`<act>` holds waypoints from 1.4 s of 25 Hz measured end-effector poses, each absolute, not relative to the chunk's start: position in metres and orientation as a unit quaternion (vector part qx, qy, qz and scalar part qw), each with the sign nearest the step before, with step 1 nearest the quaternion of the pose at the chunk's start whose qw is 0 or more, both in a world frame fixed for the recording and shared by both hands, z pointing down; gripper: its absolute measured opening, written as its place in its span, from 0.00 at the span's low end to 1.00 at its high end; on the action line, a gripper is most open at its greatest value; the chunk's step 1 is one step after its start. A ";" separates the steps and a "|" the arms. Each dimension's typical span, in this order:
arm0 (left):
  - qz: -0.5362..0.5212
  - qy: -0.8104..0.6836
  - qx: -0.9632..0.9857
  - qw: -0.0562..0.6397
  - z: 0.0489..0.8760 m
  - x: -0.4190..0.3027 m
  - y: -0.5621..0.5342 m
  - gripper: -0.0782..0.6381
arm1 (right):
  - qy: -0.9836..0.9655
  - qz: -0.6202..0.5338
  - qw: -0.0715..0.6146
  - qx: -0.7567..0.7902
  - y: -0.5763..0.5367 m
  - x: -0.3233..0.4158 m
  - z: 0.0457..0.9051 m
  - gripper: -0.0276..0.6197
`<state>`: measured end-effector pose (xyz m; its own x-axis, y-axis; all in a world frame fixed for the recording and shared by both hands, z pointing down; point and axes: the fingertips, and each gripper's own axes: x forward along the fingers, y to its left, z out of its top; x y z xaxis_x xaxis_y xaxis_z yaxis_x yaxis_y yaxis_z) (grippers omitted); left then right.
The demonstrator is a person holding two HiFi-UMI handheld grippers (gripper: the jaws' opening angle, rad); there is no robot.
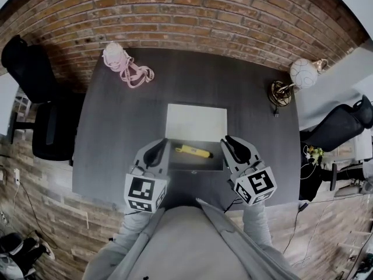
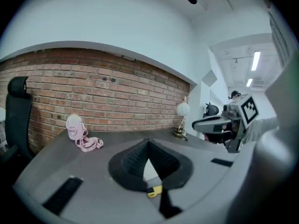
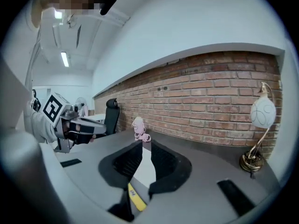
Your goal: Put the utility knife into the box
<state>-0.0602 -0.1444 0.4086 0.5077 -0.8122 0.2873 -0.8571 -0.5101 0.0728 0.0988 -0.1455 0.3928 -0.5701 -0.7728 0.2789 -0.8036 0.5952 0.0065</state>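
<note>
Grey-sleeved forearms (image 1: 129, 229) at the bottom of the head view carry the two claws to either side of a shallow rectangular box (image 1: 196, 121). It is white in its far half and grey in its near half, and it stands on the matte, dark grey wood-grain surface (image 1: 116, 127). The slim yellow plastic utility knife (image 1: 193, 151) lies flat on the grey half, within the box's outline as far as I can judge. Its long axis runs left to right between the claws, the left end tipped slightly away. The left claw (image 1: 156, 150) has its ribbed black pads meeting at the tips and holds nothing; the right claw (image 1: 231, 144) stands with a narrow gap, nothing in it. Each sits just beside one end of the knife, neither clearly nearer.
</note>
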 end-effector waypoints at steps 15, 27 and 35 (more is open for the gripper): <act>0.096 -0.494 0.859 0.094 0.396 -0.055 -0.126 0.13 | -0.871 0.067 0.023 0.486 -0.115 0.123 0.362 0.07; 0.092 -0.499 0.856 0.093 0.395 -0.058 -0.124 0.13 | -0.874 0.069 0.022 0.481 -0.110 0.117 0.364 0.07; 0.093 -0.499 0.856 0.097 0.398 -0.061 -0.125 0.13 | -0.874 0.069 0.026 0.481 -0.111 0.112 0.366 0.07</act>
<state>-0.0612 -0.1250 0.3984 0.4850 -0.8359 0.2568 -0.8723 -0.4835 0.0736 0.1119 -0.1108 0.3661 -0.5361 -0.8367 0.1121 -0.8439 0.5278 -0.0963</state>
